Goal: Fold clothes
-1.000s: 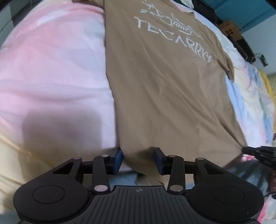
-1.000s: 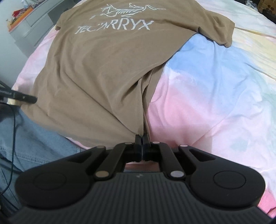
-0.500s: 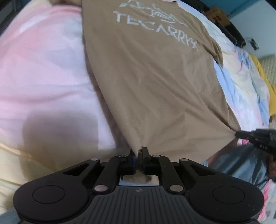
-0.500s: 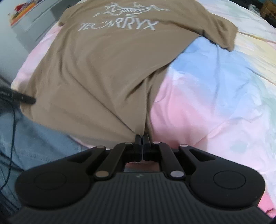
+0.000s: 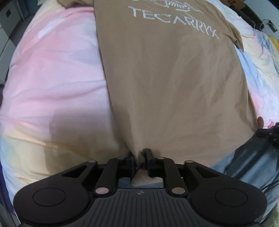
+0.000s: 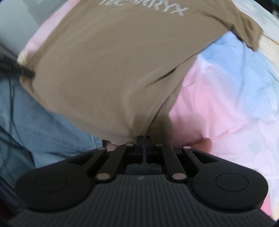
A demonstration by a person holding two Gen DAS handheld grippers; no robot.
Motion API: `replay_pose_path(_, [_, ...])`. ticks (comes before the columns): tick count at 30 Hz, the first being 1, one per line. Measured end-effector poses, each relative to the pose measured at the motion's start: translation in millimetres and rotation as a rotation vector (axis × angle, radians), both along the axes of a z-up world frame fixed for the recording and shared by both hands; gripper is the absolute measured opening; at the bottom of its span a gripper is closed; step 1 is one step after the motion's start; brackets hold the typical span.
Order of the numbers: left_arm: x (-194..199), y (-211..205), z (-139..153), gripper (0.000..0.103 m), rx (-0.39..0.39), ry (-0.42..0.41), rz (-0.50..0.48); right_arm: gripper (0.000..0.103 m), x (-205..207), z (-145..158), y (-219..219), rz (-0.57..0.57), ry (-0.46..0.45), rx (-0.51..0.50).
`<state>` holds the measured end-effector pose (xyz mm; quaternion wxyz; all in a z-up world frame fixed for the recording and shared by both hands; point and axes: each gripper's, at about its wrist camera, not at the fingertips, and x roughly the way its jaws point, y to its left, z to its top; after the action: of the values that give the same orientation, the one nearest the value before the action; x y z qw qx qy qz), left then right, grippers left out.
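Observation:
A tan T-shirt (image 5: 170, 73) with white lettering lies front up on a pastel bedspread (image 5: 57, 73). My left gripper (image 5: 140, 153) is shut on the shirt's bottom hem at its left corner. My right gripper (image 6: 143, 139) is shut on the hem at the right corner of the shirt (image 6: 111, 62). The hem is lifted off the bed between the two grippers. The right gripper's tip shows at the right edge of the left wrist view (image 5: 268, 134). The left gripper's tip shows at the left edge of the right wrist view (image 6: 26, 72).
The person's blue jeans (image 6: 40, 122) are just below the hem. The bedspread (image 6: 226, 97) spreads wide on both sides of the shirt. Grey drawers (image 5: 7, 15) stand far left; a cardboard box (image 5: 235, 2) is at the top right.
My left gripper closed on the left hem corner, having been open a second ago. Both grippers have lifted the hem and moved forward over the shirt.

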<state>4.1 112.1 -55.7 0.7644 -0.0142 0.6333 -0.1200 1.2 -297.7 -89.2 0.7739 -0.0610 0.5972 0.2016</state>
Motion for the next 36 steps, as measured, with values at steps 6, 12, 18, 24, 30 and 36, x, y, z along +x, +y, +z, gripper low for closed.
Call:
replay_pose_path(6, [-3, 7, 47, 0.067, 0.033, -0.155, -0.004, 0.059, 17, 36, -45, -0.136, -0.063, 0.154])
replay_pose_path(12, [27, -22, 96, 0.077, 0.051, -0.415, 0.012, 0.059, 71, 35, -74, -0.349, -0.21, 0.265])
replay_pose_path(18, [70, -73, 100, 0.077, -0.01, -0.563, 0.067, 0.058, 142, 8, -101, -0.663, -0.344, 0.459])
replay_pose_path(24, [118, -109, 46, 0.082, -0.043, -0.593, 0.174, 0.061, 200, -74, -131, -1.051, -0.246, 0.667])
replay_pose_path(30, [156, -112, -20, 0.082, 0.035, -0.6, 0.173, 0.061, 234, -110, -141, -1.124, -0.419, 0.808])
replay_pose_path(36, [170, -109, -38, 0.082, 0.038, -0.626, 0.166, 0.061, 271, -121, -149, -1.18, -0.588, 0.836])
